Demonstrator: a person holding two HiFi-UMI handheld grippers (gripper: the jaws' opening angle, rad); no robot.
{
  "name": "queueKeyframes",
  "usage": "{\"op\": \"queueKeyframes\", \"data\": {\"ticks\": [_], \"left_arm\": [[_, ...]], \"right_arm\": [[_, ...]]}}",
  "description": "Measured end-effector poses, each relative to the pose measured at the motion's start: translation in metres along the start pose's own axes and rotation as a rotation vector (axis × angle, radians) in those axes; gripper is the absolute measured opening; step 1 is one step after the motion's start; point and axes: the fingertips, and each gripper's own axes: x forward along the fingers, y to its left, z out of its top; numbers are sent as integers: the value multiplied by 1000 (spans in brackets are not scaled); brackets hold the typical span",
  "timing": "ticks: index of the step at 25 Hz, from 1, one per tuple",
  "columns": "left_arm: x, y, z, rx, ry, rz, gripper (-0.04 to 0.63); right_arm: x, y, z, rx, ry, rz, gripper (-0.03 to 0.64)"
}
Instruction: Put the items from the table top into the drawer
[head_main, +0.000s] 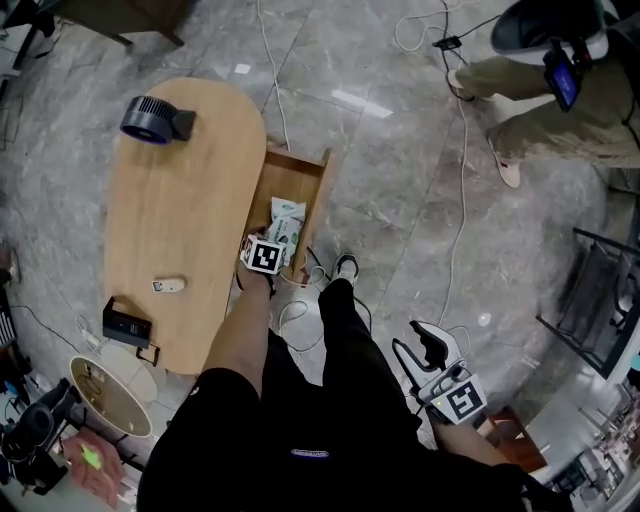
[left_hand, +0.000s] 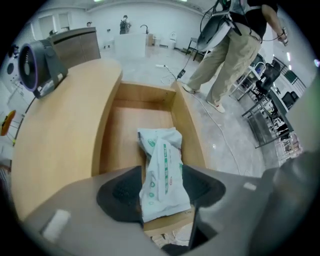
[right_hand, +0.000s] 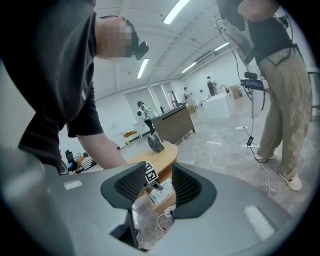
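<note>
The left gripper (left_hand: 162, 195) points steeply down over the open light-wood drawer (left_hand: 188, 125) on the right side of the oval wooden table (left_hand: 60, 130). Its jaws pinch the near end of a crumpled white-and-green plastic packet (left_hand: 161, 167), whose far end reaches into the drawer. The right gripper (right_hand: 159, 186) hangs well to the right, jaws spread and empty. A dark round fan (head_main: 155, 120) sits at the table's far end; a small white object (head_main: 168, 286) and a black box (head_main: 127, 326) sit near its near end.
</note>
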Motion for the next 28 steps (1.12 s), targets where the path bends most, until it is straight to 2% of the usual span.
{"op": "queueKeyframes", "data": {"ticks": [2, 6, 9, 12, 16, 23, 28], "left_arm": [[-19, 1, 9, -31, -94, 14, 256], [-72, 5, 31, -63, -347, 30, 255], [-123, 11, 28, -89, -501, 50, 250], [-175, 30, 11, -83, -635, 80, 239], [-229, 63, -47, -162, -723, 112, 233], [-295, 117, -154, -351, -810, 219, 213], [-330, 138, -220, -422, -851, 290, 201]], "right_arm": [[14, 2, 12, -28, -14, 20, 176], [56, 18, 34, -115, -28, 71, 176], [95, 35, 45, -182, -21, 130, 175], [140, 70, 47, -217, -19, 175, 175], [202, 139, 40, -257, -13, 286, 175], [286, 259, 10, -370, 37, 503, 175], [347, 302, -36, -542, 161, 569, 186]]}}
